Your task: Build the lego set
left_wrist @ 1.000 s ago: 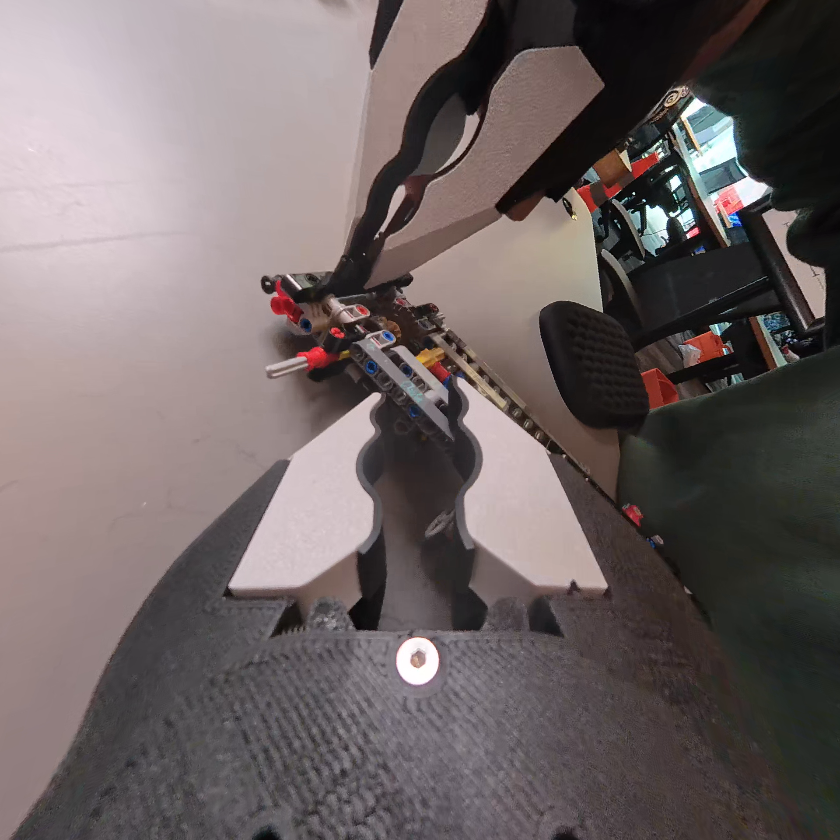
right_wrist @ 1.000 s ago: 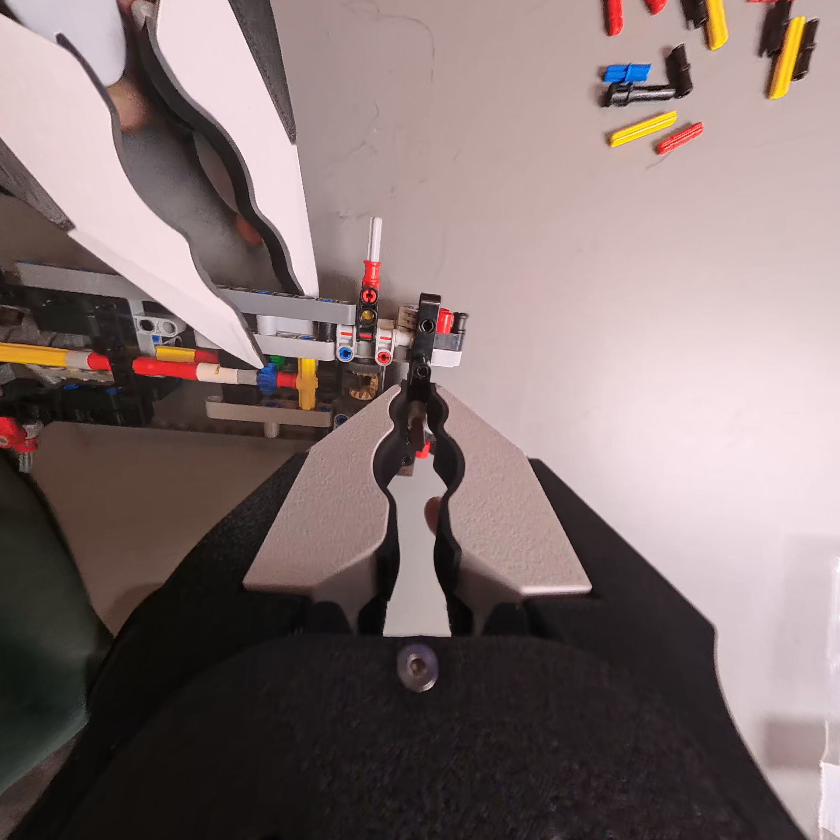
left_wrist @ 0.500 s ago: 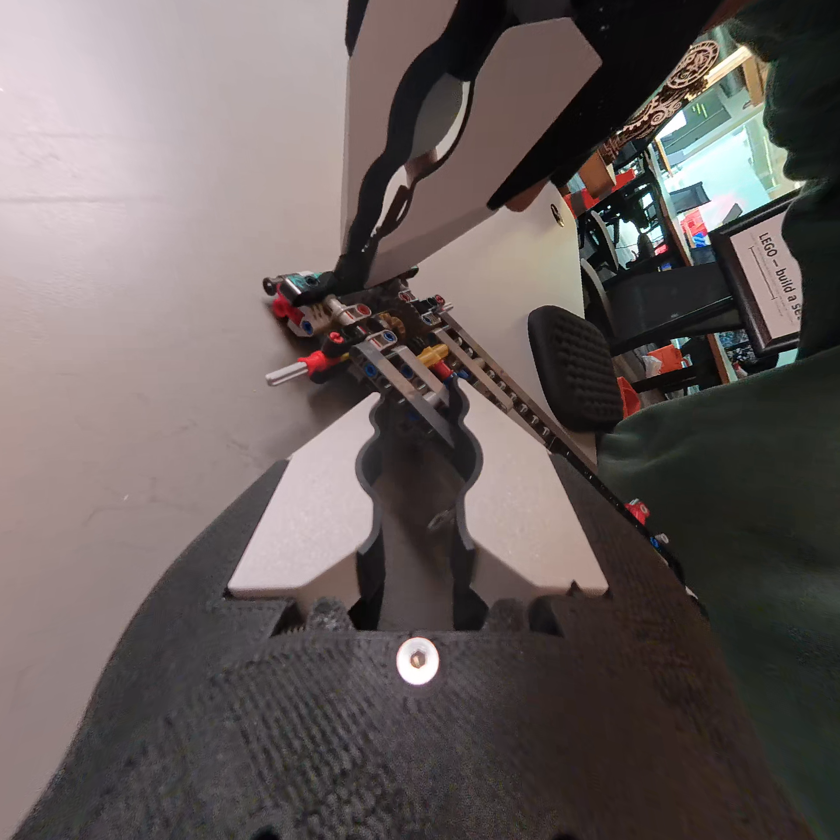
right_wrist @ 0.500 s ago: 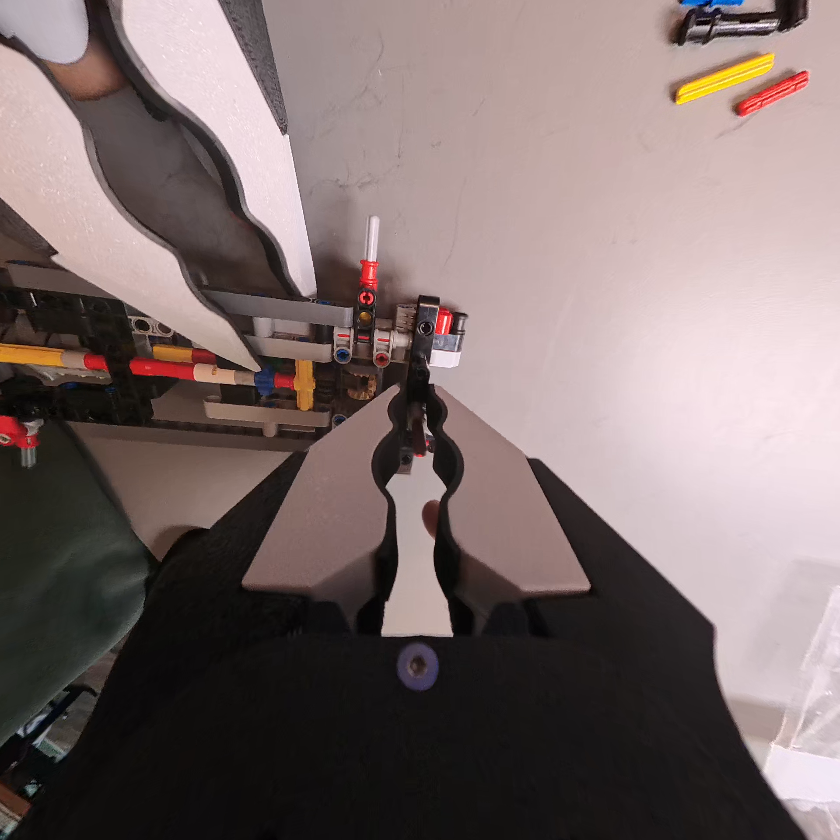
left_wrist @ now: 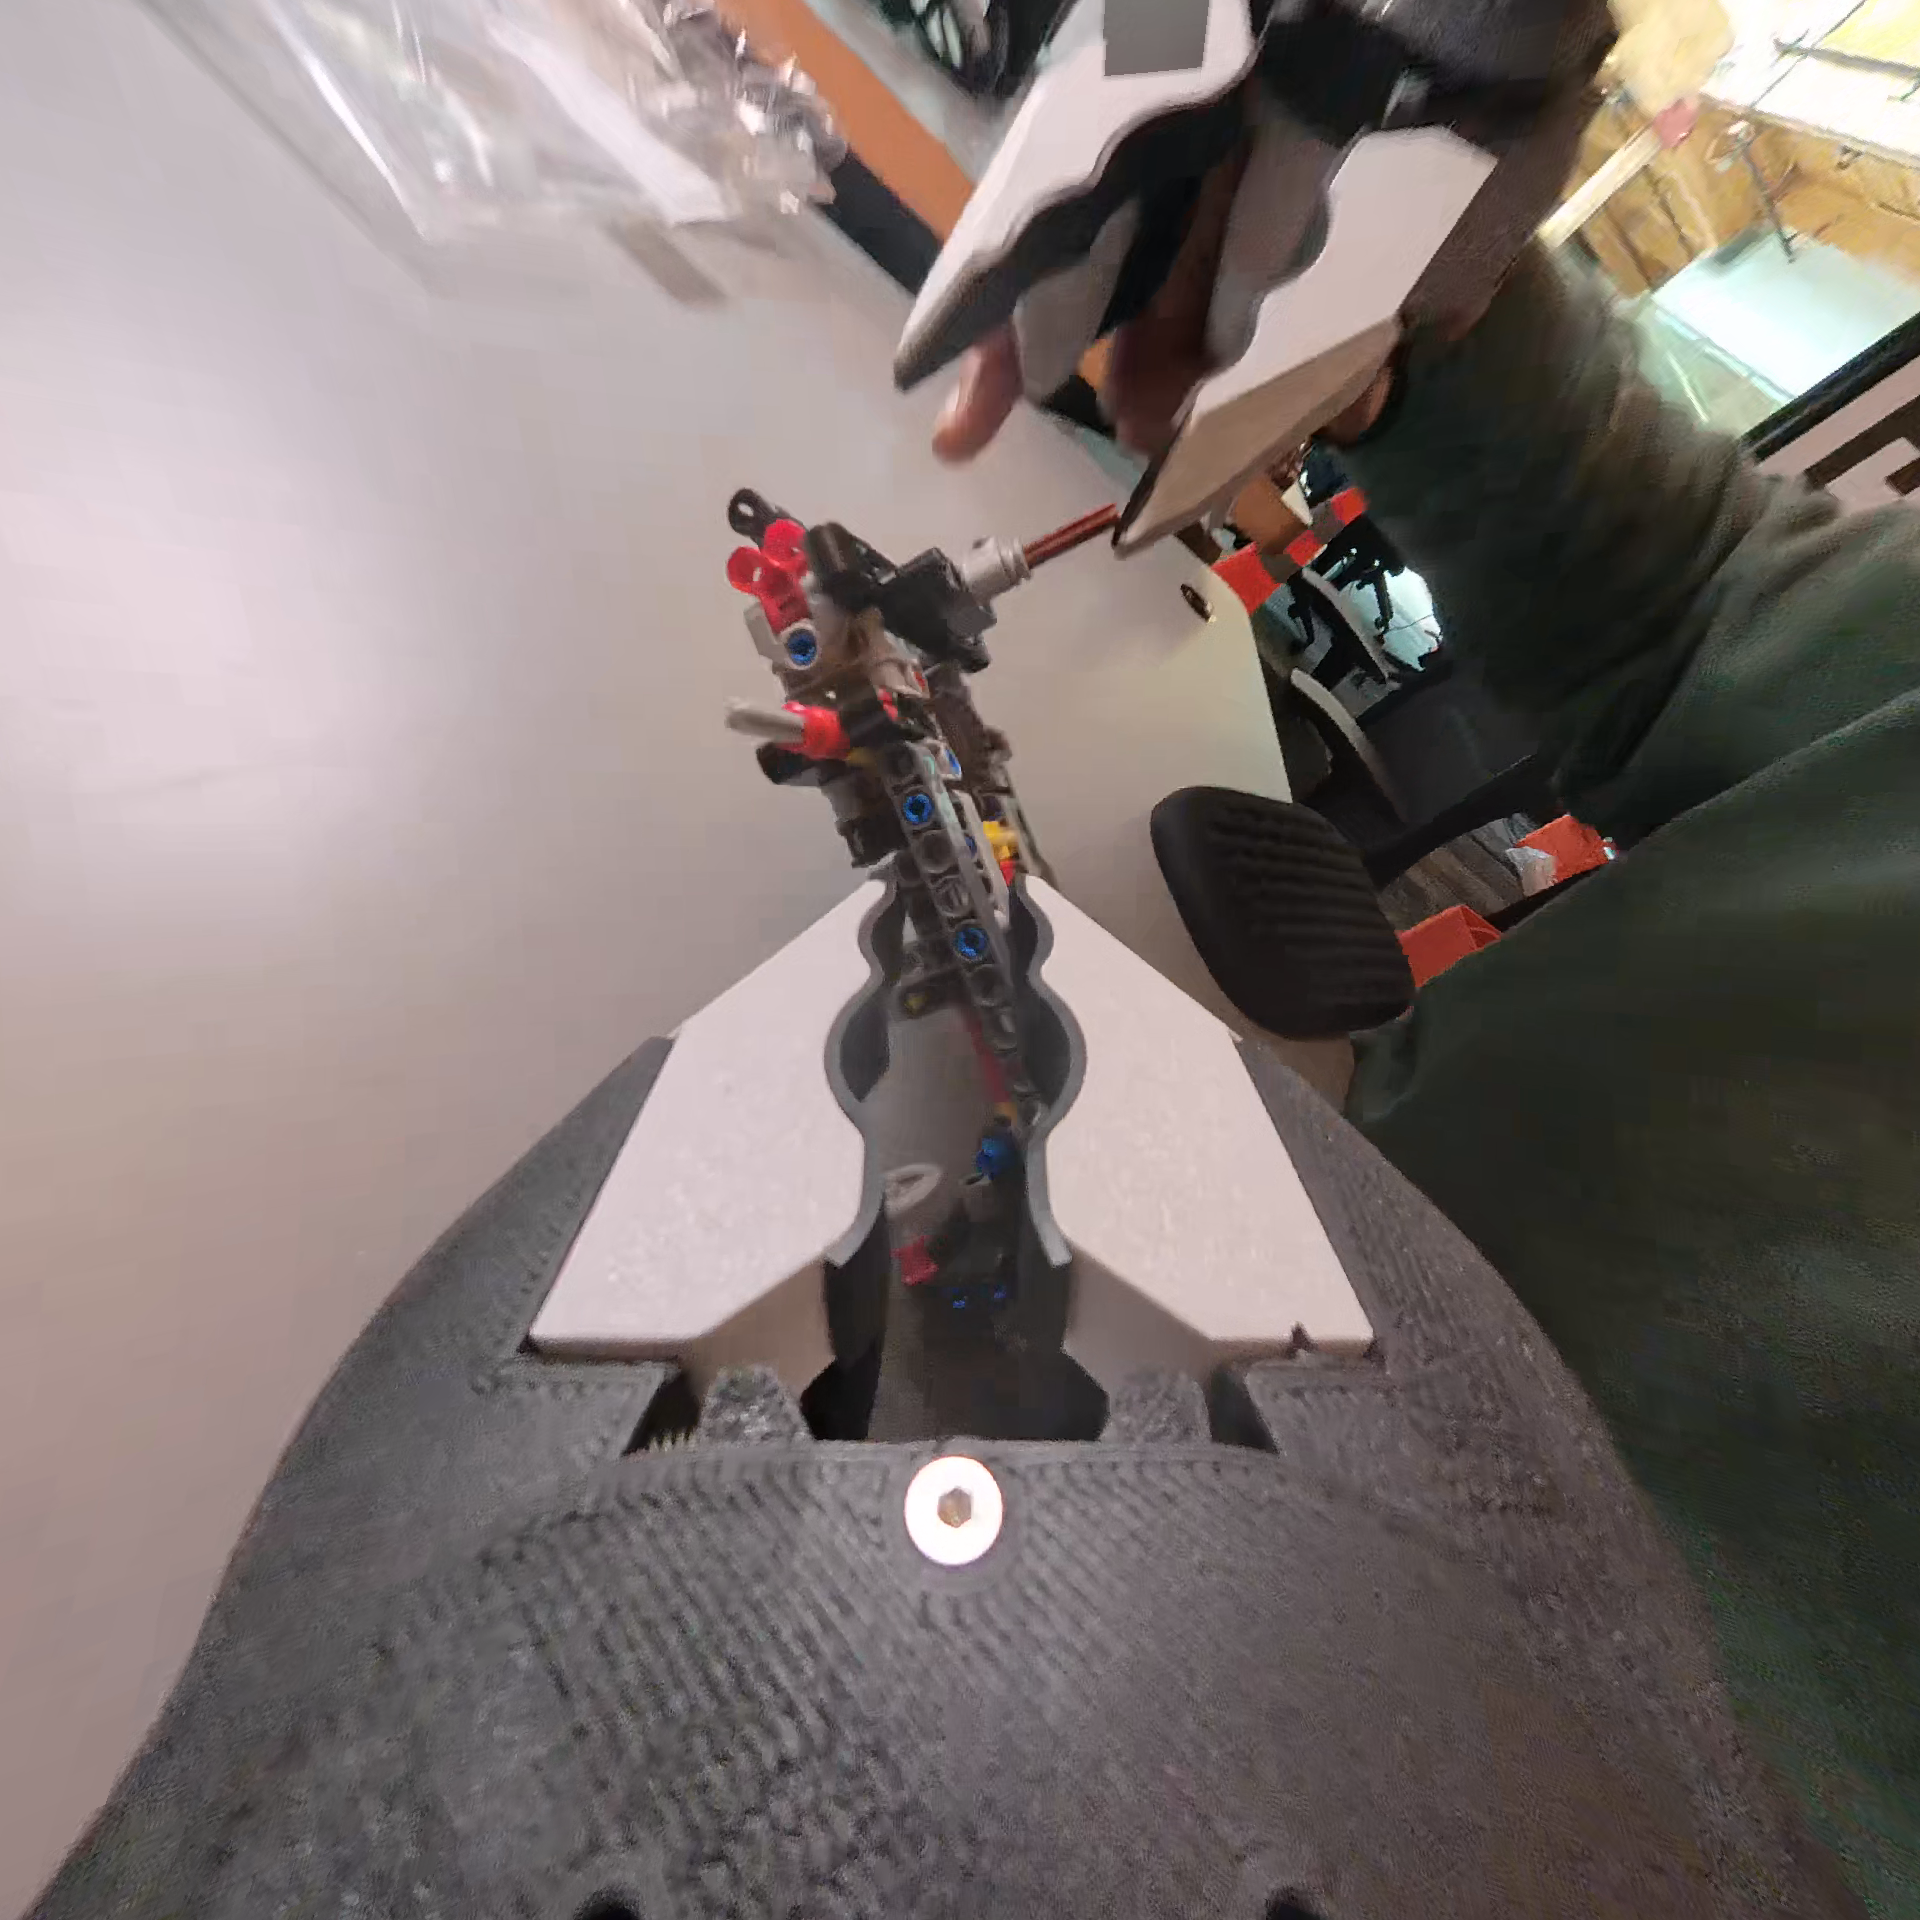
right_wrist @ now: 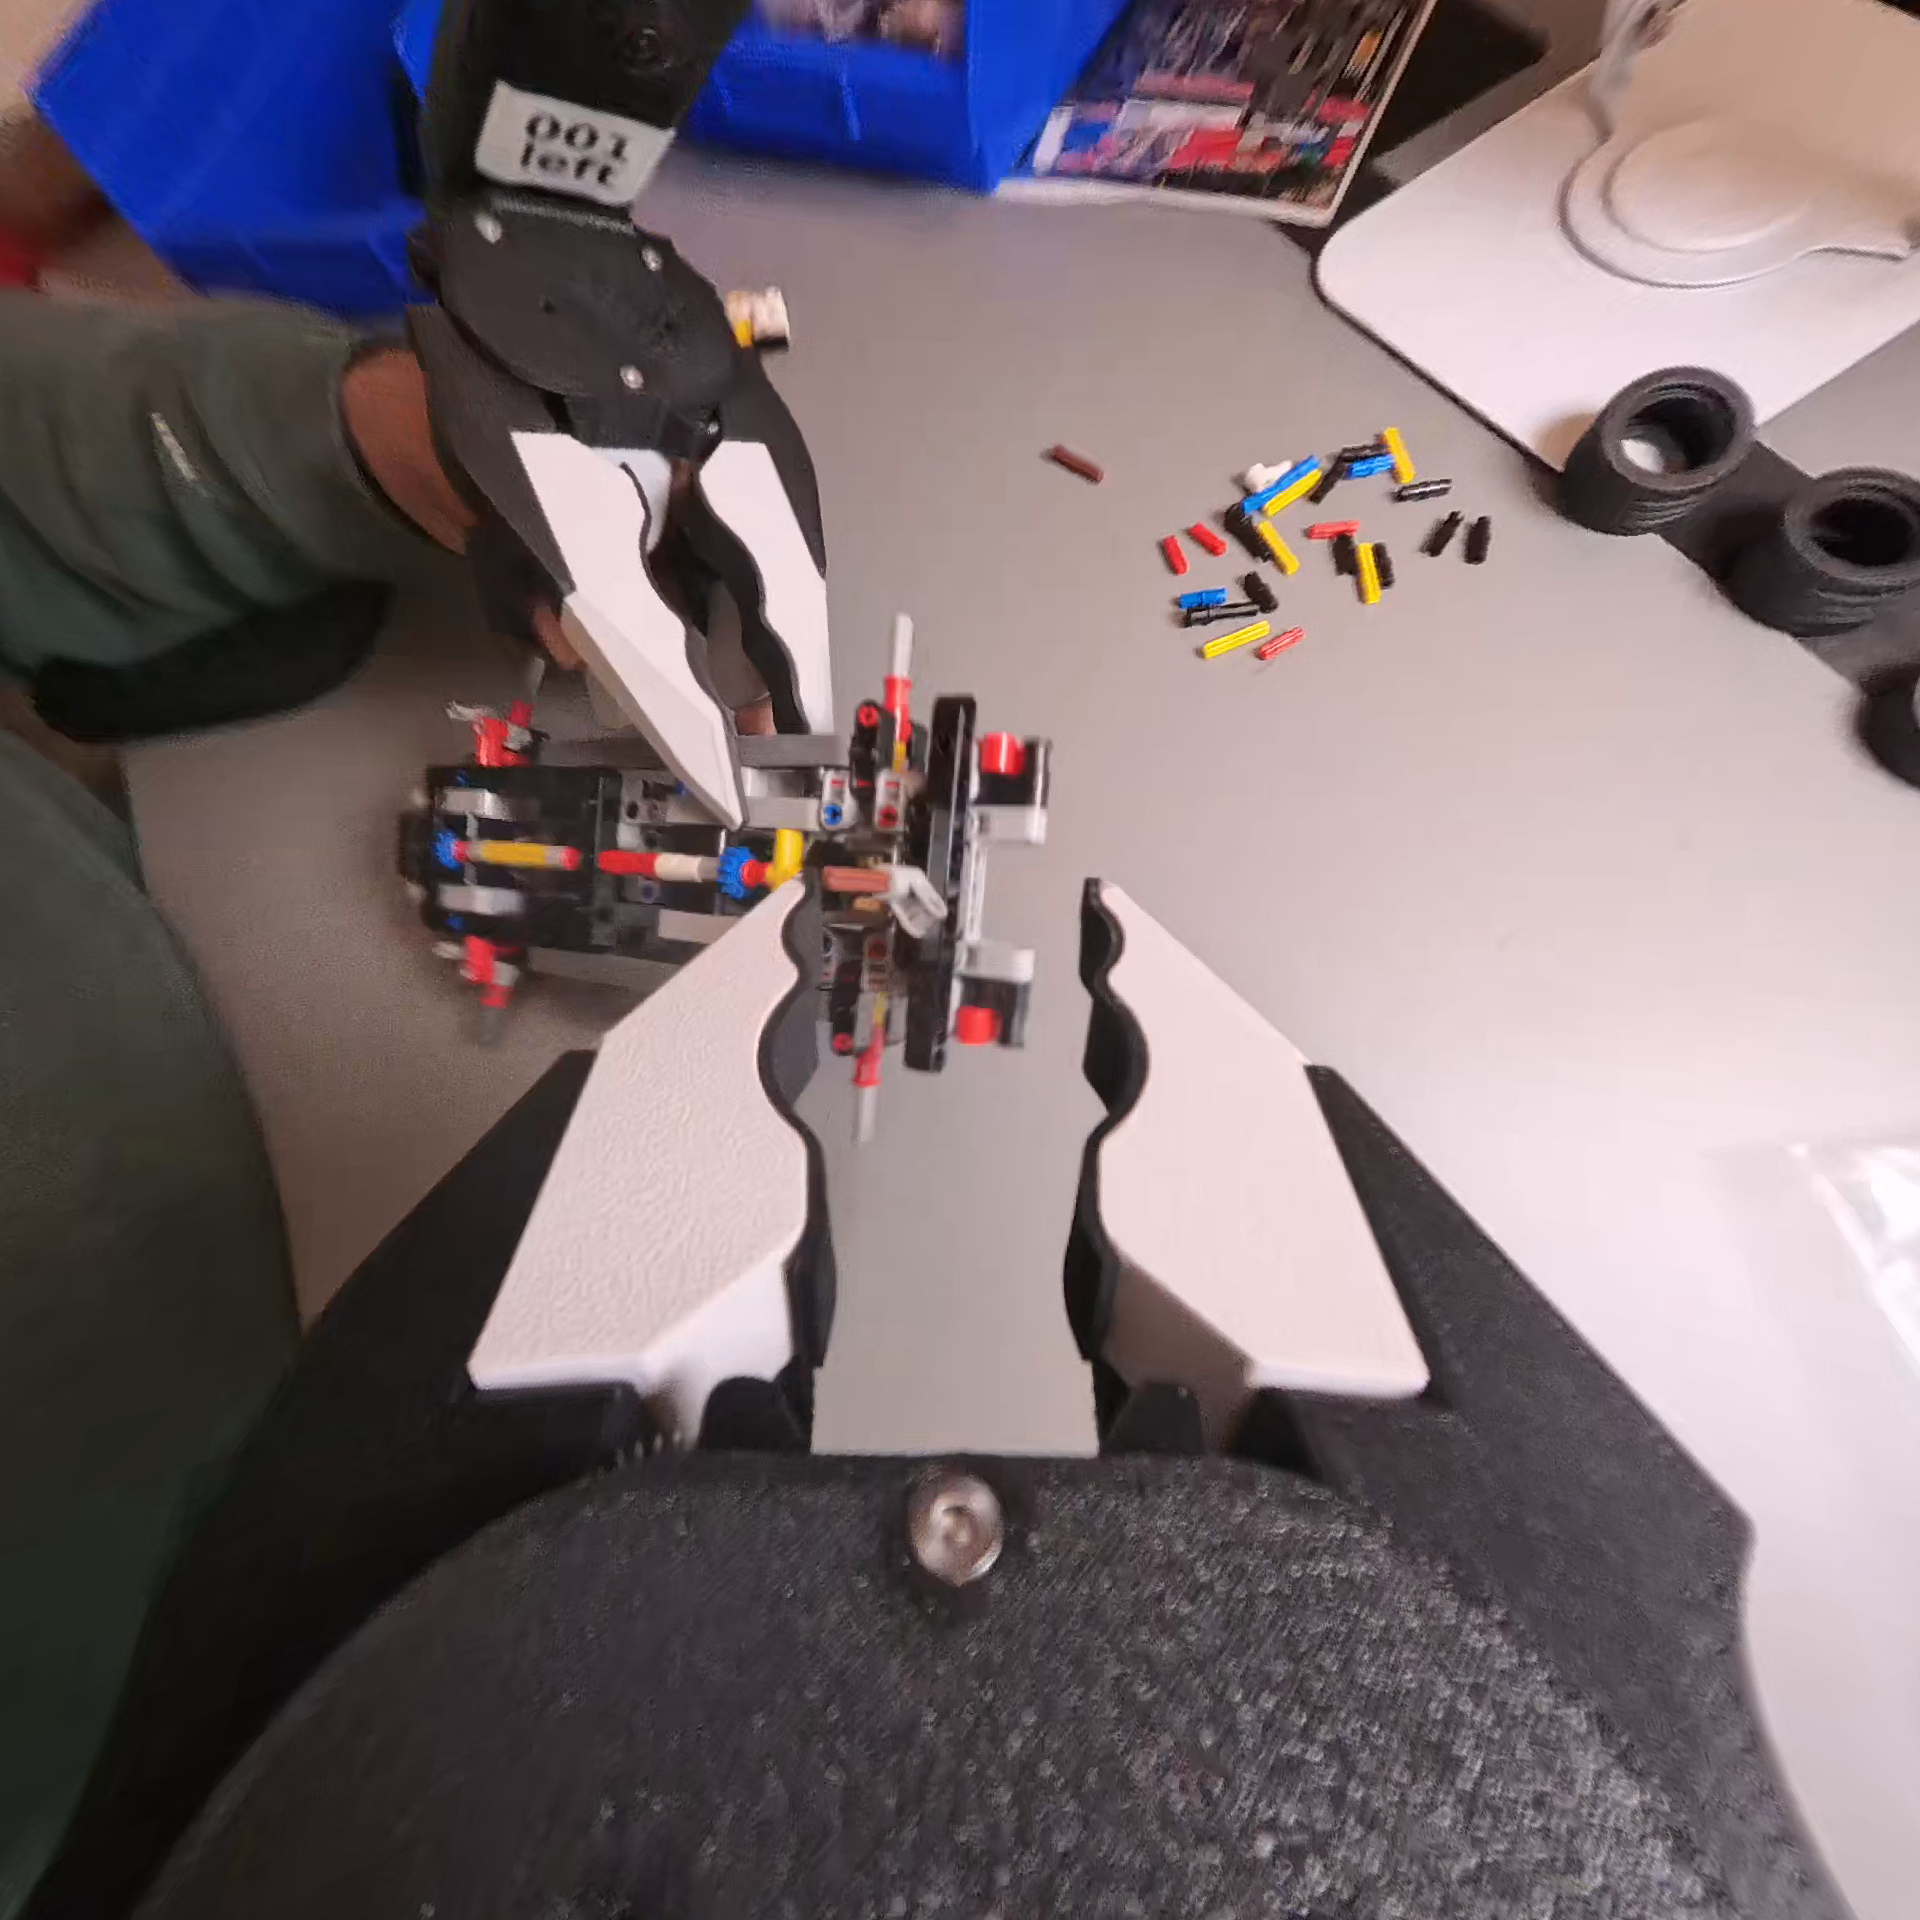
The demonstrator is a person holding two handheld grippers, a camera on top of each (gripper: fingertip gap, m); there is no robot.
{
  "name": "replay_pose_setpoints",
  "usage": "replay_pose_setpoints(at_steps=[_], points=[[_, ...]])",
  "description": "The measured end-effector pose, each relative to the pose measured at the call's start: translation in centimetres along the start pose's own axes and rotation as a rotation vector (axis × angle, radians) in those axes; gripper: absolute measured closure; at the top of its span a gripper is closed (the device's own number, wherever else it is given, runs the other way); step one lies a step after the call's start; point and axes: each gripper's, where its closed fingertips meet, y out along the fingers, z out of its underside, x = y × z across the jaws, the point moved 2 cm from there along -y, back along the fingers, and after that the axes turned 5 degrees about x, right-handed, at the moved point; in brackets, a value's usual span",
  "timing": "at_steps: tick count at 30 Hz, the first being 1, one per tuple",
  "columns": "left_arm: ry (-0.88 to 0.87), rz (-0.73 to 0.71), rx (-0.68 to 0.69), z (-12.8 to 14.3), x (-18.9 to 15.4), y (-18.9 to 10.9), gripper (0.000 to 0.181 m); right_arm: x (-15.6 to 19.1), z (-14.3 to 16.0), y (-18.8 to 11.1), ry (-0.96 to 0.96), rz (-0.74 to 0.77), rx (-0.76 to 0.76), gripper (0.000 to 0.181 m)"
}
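The lego assembly (right_wrist: 665, 852), a long black, grey, red and yellow Technic chassis, lies on the grey table (right_wrist: 1351, 935). My left gripper (left_wrist: 951, 904) is shut on a grey holed beam (left_wrist: 961, 914) of the assembly (left_wrist: 873, 675). It also shows in the right wrist view (right_wrist: 774, 764), gripping from the far side. My right gripper (right_wrist: 940, 894) is open and empty, with the assembly's black front end between and just beyond its fingertips. It also shows in the left wrist view (left_wrist: 1018, 452), above the assembly. A brown axle (left_wrist: 1070, 535) sticks out towards it.
Loose small pieces (right_wrist: 1299, 540) in red, yellow, blue and black lie at the far right. Black tyres (right_wrist: 1662, 436) stand beyond them beside a white board (right_wrist: 1558, 260). A blue bin (right_wrist: 260, 135) and a booklet (right_wrist: 1216, 94) are at the back. A plastic bag (right_wrist: 1870, 1195) lies right. Left tips to right tips: about 8 centimetres.
My right gripper has opened, let go of the black front piece and pulled back and up. My left gripper still holds the grey beam, and its view has swung round.
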Motion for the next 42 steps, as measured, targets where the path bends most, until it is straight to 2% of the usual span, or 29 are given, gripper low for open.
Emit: replay_pose_setpoints(at_steps=[5, 8, 10, 14, 16, 17, 21, 23, 25, 27, 29, 31, 34, 40, 42], points=[[0.216, -0.027, -0.134, -2.5, -1.7, -1.8, 0.165, 1.6, 0.4, -1.1, 0.184, -0.112, -0.389, 0.127], [0.315, -0.03, -0.19, -3.2, -2.8, -2.4, 0.165, 1.7, 0.3, -0.8, 0.146, -0.095, -0.466, 0.128], [0.367, -0.044, -0.232, -3.6, -3.3, -2.9, 0.165, 1.5, -0.3, -1.6, 0.148, -0.1, -0.545, 0.129], [0.568, -0.043, -0.312, -4.1, -5.4, -3.6, 0.166, 3.4, -1.8, -2.9, 0.079, -0.201, -0.642, 0.132], [0.695, -0.027, -0.373, -4.0, -6.8, -3.8, 0.167, 5.3, -2.5, -3.0, -0.026, -0.236, -0.644, 0.135], [0.732, -0.026, -0.388, -3.9, -7.1, -3.8, 0.167, 6.5, -2.7, -3.0, -0.103, -0.258, -0.64, 0.15], [0.809, -0.026, -0.404, -3.4, -7.9, -4.5, 0.167, 8.6, -3.5, -3.4, -0.324, -0.145, -0.651, 0.155], [0.796, -0.033, -0.385, -3.6, -7.8, -5.2, 0.139, 9.3, -3.6, -3.4, -0.398, -0.094, -0.632, 0.155], [0.764, -0.017, -0.361, -4.0, -8.1, -6.6, 0.121, 9.7, -3.7, -3.3, -0.441, -0.064, -0.622, 0.155], [0.808, -0.066, -0.34, -4.7, -9.1, -7.7, 0.115, 10.0, -3.8, -3.2, -0.476, -0.028, -0.613, 0.155], [0.895, -0.133, -0.27, -4.6, -10.5, -7.5, 0.11, 10.5, -4.1, -2.9, -0.52, 0.005, -0.609, 0.155], [0.954, -0.196, -0.209, -4.5, -11.4, -6.8, 0.113, 11.3, -4.5, -2.3, -0.583, 0.035, -0.598, 0.155], [1.021, -0.207, -0.162, -4.0, -12.2, -6.4, 0.143, 12.3, -5.1, -1.5, -0.66, 0.068, -0.579, 0.156], [1.081, -0.234, -0.12, -3.3, -12.1, -6.4, 0.145, 12.6, -5.0, -1.2, -0.703, 0.104, -0.567, 0.155], [1.088, -0.237, -0.124, -3.3, -12.1, -6.3, 0.145, 13.0, -4.7, -1.5, -0.728, 0.1, -0.558, 0.146]])
